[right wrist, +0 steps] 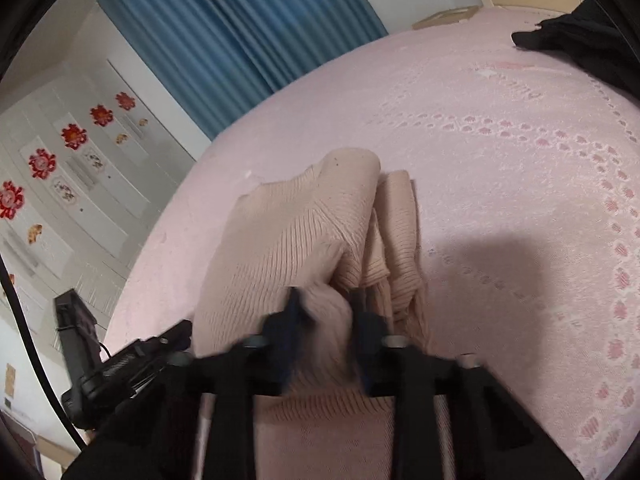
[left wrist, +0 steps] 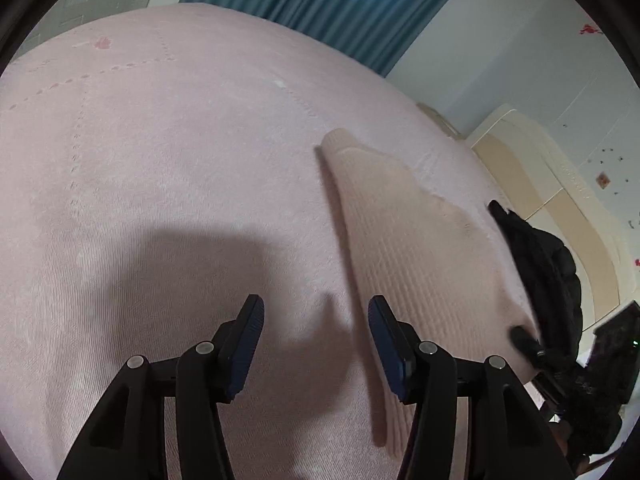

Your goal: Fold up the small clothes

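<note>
A pale peach ribbed knit garment lies on the pink bedspread. In the left wrist view it stretches from the middle toward the lower right. My left gripper is open and empty, hovering just left of the garment's edge. In the right wrist view the garment is bunched and partly folded over. My right gripper is shut on a fold of it and holds it lifted off the bedspread. The right gripper's tip also shows in the left wrist view at the garment's right edge.
A black garment lies at the bed's right side, also in the right wrist view. Blue curtains hang behind the bed. A cream headboard and a black device stand beside the bed.
</note>
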`<state>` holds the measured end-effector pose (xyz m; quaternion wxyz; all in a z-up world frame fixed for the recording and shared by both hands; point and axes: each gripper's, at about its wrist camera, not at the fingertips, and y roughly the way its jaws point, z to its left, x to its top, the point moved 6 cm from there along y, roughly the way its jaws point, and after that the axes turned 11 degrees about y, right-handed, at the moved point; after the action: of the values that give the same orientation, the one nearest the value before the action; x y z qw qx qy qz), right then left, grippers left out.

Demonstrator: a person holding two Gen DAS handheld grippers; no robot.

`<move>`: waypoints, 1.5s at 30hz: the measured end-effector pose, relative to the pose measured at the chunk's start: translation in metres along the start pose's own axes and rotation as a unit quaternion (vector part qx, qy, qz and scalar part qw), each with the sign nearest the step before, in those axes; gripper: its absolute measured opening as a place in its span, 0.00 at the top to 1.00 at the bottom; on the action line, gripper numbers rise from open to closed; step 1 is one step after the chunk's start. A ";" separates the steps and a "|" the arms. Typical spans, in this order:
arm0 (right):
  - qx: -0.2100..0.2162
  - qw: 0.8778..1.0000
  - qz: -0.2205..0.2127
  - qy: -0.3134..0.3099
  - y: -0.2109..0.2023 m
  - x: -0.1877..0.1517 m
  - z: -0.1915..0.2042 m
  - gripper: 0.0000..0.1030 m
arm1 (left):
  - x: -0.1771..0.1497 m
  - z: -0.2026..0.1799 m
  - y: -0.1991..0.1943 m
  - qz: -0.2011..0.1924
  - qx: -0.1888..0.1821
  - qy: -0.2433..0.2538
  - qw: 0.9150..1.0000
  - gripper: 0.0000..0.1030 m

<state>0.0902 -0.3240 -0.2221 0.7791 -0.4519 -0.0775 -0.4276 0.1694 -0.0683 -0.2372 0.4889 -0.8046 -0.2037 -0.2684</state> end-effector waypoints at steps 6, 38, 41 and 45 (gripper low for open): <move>0.057 0.998 -0.032 -0.008 -0.046 -0.007 -0.004 0.95 | 0.002 0.003 0.000 -0.004 -0.049 -0.031 0.998 0.49; -0.083 0.996 0.012 -0.038 0.017 0.028 -0.019 0.70 | 0.019 0.007 0.016 -0.012 -0.024 -0.026 0.999 0.46; -0.064 0.997 0.029 -0.004 0.007 0.031 -0.023 0.48 | 0.021 0.006 0.012 -0.019 -0.016 -0.014 1.000 0.46; -0.043 0.996 0.065 0.034 0.020 0.027 -0.030 0.43 | 0.025 0.005 0.003 -0.034 -0.022 -0.005 0.999 0.46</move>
<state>0.1140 -0.3589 -0.2383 0.7870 -0.4745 -0.0030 -0.3944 0.1916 -0.0638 -0.2254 0.4606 -0.8093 -0.2272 -0.2850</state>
